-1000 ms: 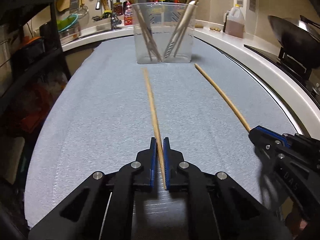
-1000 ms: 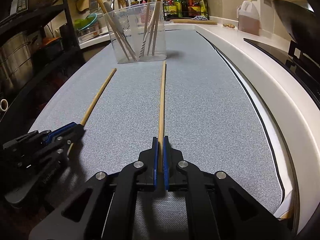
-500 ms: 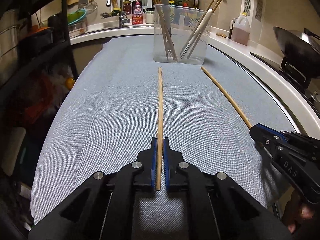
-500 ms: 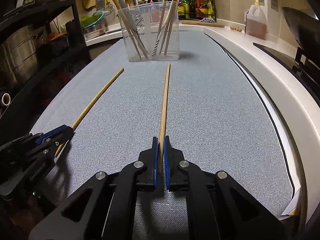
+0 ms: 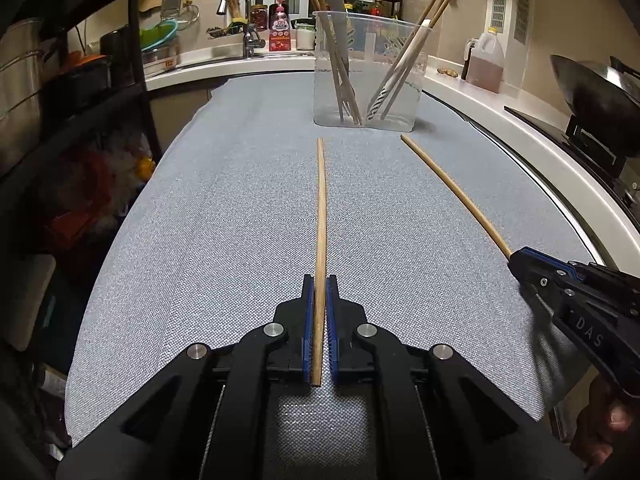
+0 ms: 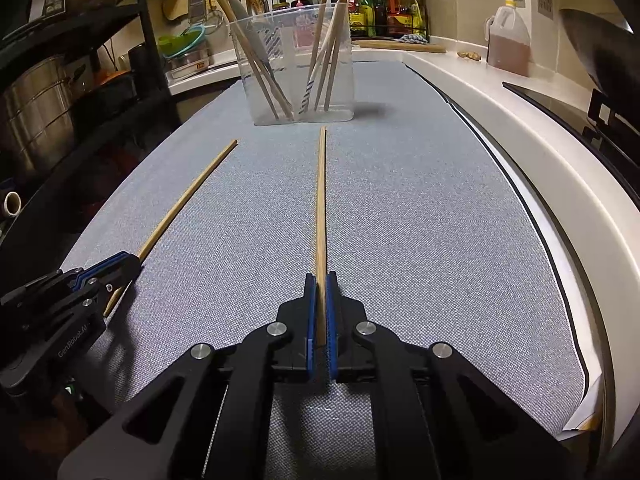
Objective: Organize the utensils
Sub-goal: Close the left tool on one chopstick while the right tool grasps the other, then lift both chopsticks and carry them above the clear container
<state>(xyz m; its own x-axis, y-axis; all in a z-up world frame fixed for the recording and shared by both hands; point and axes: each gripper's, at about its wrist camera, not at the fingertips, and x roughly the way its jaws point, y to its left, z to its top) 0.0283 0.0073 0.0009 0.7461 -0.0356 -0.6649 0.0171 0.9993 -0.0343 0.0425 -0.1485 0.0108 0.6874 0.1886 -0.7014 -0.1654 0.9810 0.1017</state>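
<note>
Two long wooden chopsticks point toward a clear plastic utensil holder (image 5: 370,72) at the far end of a grey mat (image 5: 224,216). My left gripper (image 5: 319,280) is shut on the near end of one chopstick (image 5: 321,208). My right gripper (image 6: 320,278) is shut on the near end of the other chopstick (image 6: 321,200). In the left wrist view the right gripper (image 5: 516,258) and its chopstick (image 5: 452,192) lie to the right. In the right wrist view the left gripper (image 6: 134,266) and its chopstick (image 6: 192,192) lie to the left. The holder (image 6: 298,68) contains several chopsticks and other utensils, split into two leaning groups.
A white counter edge (image 5: 532,136) curves along the right, with a dark wok (image 5: 596,84) on a stove and a jug of brown liquid (image 5: 486,62). A sink with tap (image 5: 240,12) and a spice rack (image 6: 384,8) stand behind. Black shelving (image 5: 72,88) lines the left.
The left gripper swung its chopstick from slanting left to pointing straight at the holder, mostly in the first half second. The right gripper and its chopstick barely shifted.
</note>
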